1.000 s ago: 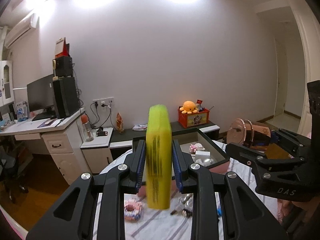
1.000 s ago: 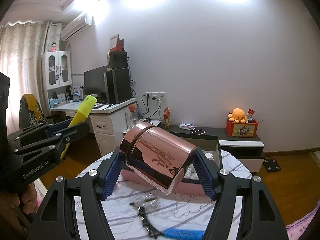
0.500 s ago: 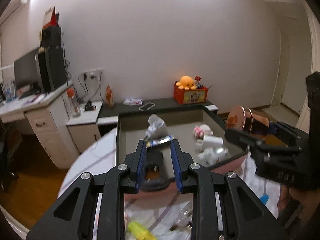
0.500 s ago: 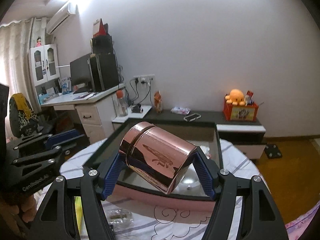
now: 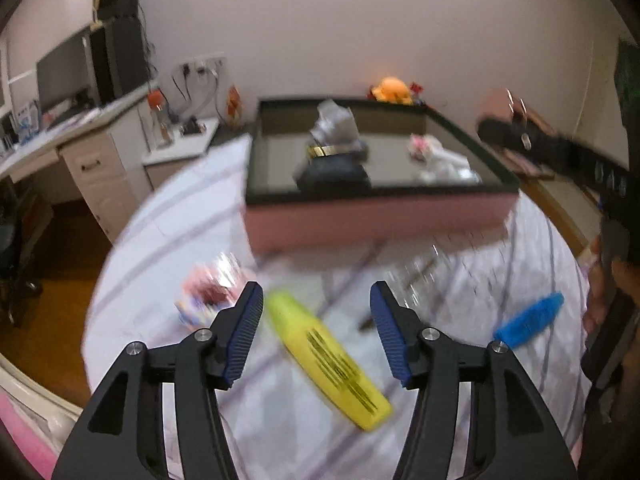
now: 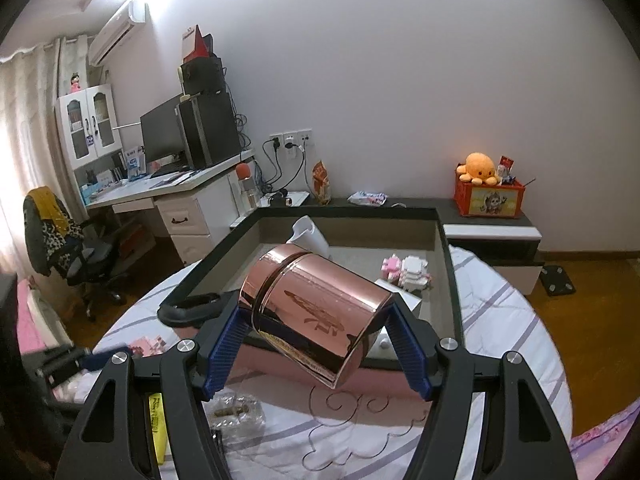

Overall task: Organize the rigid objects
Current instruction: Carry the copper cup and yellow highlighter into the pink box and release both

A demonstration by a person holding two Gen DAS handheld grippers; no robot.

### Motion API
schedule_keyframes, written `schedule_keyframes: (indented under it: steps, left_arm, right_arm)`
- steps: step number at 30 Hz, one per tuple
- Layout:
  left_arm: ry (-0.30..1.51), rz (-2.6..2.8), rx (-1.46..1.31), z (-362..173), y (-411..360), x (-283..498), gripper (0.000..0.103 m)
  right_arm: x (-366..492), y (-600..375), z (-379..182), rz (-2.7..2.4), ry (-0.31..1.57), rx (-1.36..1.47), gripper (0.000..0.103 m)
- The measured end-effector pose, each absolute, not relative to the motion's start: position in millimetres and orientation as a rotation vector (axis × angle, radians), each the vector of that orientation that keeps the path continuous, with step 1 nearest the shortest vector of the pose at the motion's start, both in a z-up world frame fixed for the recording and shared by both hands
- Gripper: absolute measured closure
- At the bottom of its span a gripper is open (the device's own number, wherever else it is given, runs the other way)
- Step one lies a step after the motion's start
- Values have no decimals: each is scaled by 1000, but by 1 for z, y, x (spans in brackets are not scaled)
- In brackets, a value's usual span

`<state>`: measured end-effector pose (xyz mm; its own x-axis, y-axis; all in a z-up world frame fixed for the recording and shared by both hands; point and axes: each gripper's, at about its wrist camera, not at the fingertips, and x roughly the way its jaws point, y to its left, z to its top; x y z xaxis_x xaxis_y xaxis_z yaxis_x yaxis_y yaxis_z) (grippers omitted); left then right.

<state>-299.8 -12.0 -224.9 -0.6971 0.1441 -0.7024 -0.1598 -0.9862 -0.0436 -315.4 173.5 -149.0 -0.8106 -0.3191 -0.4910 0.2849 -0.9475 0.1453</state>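
The rose-gold canister [image 6: 316,312] is clamped sideways in the right gripper [image 6: 316,344], poised over the box [image 6: 448,264], probably for stowing. The left gripper [image 5: 316,336], jaws just opened, brackets the yellow highlighter [image 5: 328,360] lying on the table [image 5: 168,240]; contact is unclear through blur.

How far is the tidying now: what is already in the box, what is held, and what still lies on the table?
Done: a white block toy and a dark case lie in the box. In hand: the right gripper clamps a copper tin. Left: the yellow marker lies on the cloth between the left gripper's just-opened jaws; a blue item lies nearby.
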Motion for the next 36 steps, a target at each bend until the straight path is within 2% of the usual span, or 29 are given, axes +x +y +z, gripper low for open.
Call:
schedule_keyframes:
  steps: [6, 11, 12, 15, 25, 36]
  left_arm:
    - [87, 2734, -1251, -249, 1, -302, 49]
    - [95, 2738, -1281, -261, 0, -306, 68]
    - [101, 2749, -1278, -260, 1, -305, 76]
    - [167, 2732, -1269, -257, 6, -301, 76]
    - [178, 2787, -1103, -206, 2, -292, 76]
    - [179, 2804, -946, -157, 9, -331, 76]
  right_arm:
    - [-306, 172, -147, -2703, -85, 751, 33]
    - [-301, 176, -145, -2700, -85, 753, 33]
    - [-300, 176, -145, -2701, -87, 752, 33]
    - [-298, 179, -145, -2703, -87, 758, 33]
    - [-298, 183, -145, -2715, -100, 768, 33]
    - [-312, 188, -145, -2742, -74, 778, 33]
